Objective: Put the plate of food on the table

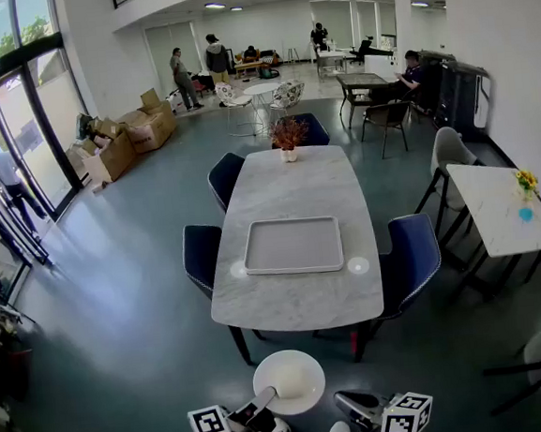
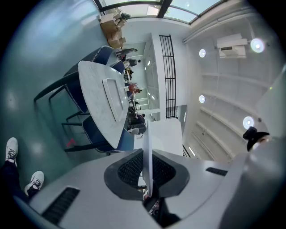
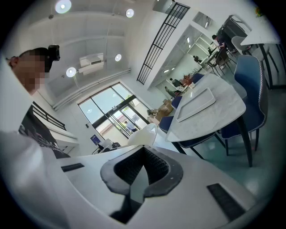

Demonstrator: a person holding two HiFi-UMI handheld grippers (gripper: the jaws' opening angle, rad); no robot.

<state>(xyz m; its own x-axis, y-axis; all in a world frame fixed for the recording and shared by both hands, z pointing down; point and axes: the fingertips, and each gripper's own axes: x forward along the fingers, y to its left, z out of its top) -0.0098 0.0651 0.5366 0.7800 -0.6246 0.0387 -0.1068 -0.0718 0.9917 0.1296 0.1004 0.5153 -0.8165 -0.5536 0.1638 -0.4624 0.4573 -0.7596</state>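
Short of table [image 1: 291, 185], plate [image 1: 290, 380] hangs in air, rim pinched by left gripper [image 1: 265, 398]. Right gripper [image 1: 351, 402] narrowly parted, empty. Plate likely stiff, breakable, tips easily; opposite rim suits a second hold.

Head view: bottom edge cut off the left gripper [image 1: 264, 398] and right gripper [image 1: 355, 403]; only jaws and marker cubes showed. Food [image 1: 287, 382] on the plate [image 1: 310, 365] read as a pale mound, too blurred to identify. Left gripper view gave the plate [image 2: 147, 161] edge-on, its top hidden. In the right gripper view I couldn't tell whether the jaws touched the plate [image 3: 144, 134].
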